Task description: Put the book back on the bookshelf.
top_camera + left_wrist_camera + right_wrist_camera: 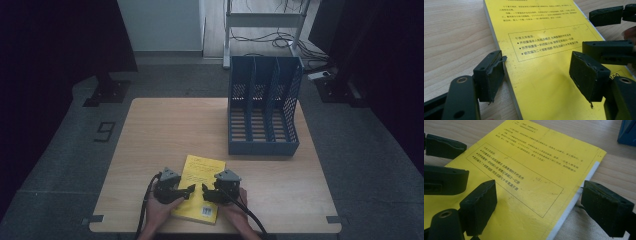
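book: yellow paperback [200,187] lies flat, back cover up, on the wooden table [150,150] at the near edge, between the two grippers.
left gripper: left gripper [186,192] stands at its widest, holding nothing. in the left gripper view one pad [495,75] sits just beside the book's long edge over the table, the other pad [586,75] hangs over the cover.
right gripper: right gripper [206,193] also parted and empty. in the right gripper view one pad [480,205] is over the cover, the other [606,207] sits off the page-edge side, over bare table.
step: judged as getting a pinch on both long edges to lift the book.
how: lower each outer pad under the edge line, keep the inner pad on the cover, close both evenly; an uneven close would likely skate the book sideways.
risk: a thin flat book gives little lip, so pads may slip off the cover.
target: blue file rack [262,107] stands well ahead of both grippers, slots looking empty; probable destination.
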Demonstrator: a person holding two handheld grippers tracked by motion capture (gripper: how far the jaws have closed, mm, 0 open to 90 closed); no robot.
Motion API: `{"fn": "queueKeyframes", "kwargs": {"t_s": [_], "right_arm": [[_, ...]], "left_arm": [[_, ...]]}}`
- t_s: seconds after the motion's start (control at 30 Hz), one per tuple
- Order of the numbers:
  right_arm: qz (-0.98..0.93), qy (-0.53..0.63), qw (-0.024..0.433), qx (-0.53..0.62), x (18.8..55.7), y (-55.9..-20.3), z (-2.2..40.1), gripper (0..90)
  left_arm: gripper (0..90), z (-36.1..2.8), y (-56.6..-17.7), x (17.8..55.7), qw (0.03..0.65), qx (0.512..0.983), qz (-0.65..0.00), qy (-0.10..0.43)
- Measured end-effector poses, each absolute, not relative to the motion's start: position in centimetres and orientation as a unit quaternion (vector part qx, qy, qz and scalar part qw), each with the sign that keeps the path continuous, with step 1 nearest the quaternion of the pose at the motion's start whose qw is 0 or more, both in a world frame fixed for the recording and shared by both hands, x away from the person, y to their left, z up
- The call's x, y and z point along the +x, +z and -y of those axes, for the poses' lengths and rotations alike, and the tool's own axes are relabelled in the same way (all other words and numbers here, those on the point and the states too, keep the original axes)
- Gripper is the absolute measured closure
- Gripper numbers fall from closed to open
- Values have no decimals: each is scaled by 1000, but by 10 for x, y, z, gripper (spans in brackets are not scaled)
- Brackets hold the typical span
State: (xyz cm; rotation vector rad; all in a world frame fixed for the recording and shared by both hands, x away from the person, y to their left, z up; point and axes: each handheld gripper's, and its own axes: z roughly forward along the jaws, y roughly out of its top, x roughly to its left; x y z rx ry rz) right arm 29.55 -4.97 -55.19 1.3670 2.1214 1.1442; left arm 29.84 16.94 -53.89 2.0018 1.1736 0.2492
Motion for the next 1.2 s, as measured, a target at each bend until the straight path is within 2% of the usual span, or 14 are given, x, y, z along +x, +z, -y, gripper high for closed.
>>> {"fn": "queueKeyframes", "kwargs": {"t_s": [0.27, 0.43, 0.63, 0.83, 0.93, 1.13, 1.2], "right_arm": [[-752, 406, 186, 486, 295, -552, 49, 134], [-752, 405, 186, 486, 295, -552, 49, 134], [-752, 405, 186, 486, 295, -552, 49, 133], [-751, 405, 186, 487, 295, -552, 49, 133], [-751, 405, 186, 487, 295, -552, 49, 133], [-751, 405, 186, 487, 295, -552, 49, 133], [-750, 406, 185, 487, 295, -552, 49, 133]], "left_arm": [[259, -167, -542, 300, 384, 790, -470, 90], [315, -163, -537, 295, 372, 789, -476, 113], [319, -159, -531, 292, 370, 788, -476, 125], [320, -163, -529, 292, 385, 781, -479, 114], [329, -169, -525, 293, 406, 772, -482, 87], [328, -168, -522, 290, 424, 764, -480, 82], [328, -170, -518, 289, 448, 758, -472, 51]]}}
